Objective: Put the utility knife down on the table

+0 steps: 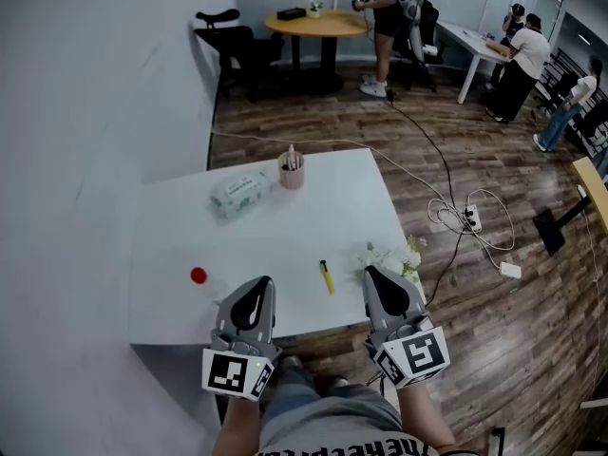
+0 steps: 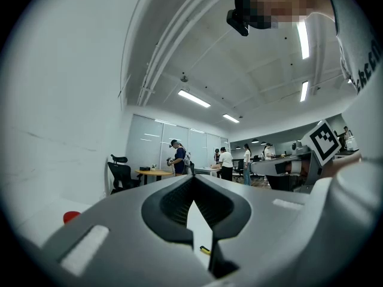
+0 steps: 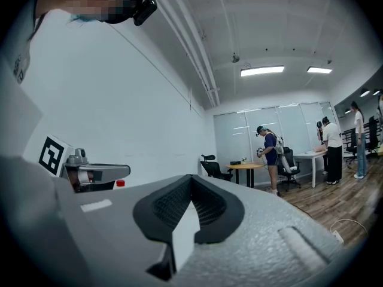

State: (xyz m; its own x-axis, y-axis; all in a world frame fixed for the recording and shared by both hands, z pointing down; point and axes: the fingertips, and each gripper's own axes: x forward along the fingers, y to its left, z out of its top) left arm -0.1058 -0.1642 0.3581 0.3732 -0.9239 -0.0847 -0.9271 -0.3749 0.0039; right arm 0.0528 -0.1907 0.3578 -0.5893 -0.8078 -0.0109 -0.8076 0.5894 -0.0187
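The yellow utility knife (image 1: 326, 276) lies flat on the white table (image 1: 275, 236), near its front edge, between my two grippers and held by neither. My left gripper (image 1: 262, 282) hovers at the front edge, to the left of the knife, shut and empty. My right gripper (image 1: 371, 274) is to the right of the knife, also shut and empty. In the left gripper view the jaws (image 2: 192, 179) meet at the tips, and a sliver of the knife (image 2: 205, 250) shows through the gap below. The right gripper view shows its jaws (image 3: 191, 177) touching, with only white table behind.
On the table are a red cap (image 1: 198, 275), a wipes pack (image 1: 237, 193), a pink pen cup (image 1: 292, 172) and white flowers (image 1: 391, 257) at the right edge. Cables and a power strip (image 1: 470, 218) lie on the wood floor. People stand near a round table (image 1: 318, 23).
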